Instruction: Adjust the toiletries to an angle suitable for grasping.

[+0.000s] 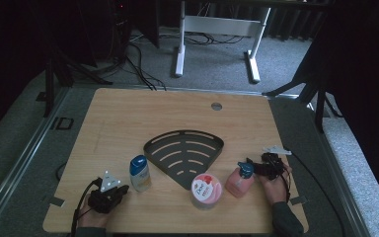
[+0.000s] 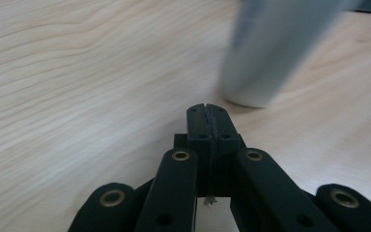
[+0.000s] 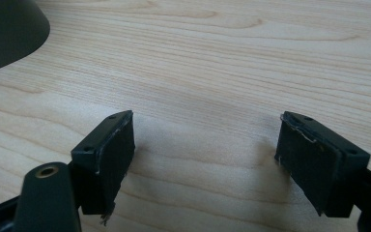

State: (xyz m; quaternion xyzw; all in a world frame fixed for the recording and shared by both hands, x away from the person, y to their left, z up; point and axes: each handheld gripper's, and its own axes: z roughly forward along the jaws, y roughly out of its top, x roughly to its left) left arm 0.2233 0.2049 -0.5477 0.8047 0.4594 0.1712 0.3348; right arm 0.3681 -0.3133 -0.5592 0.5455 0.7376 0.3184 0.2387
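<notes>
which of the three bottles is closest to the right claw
The pink bottle with the blue pump top, right beside the right claw. The Dove jar and the blue-capped cream bottle stand farther left.

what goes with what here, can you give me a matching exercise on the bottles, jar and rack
Things:
1. blue-capped bottle
2. Dove jar
3. pink bottle
4. black rack

Places:
a. beside the right gripper
b. middle of the table
c. near the left gripper
d. near edge, just below the rack's tip

Pairs: 1-c, 2-d, 3-a, 4-b
</notes>
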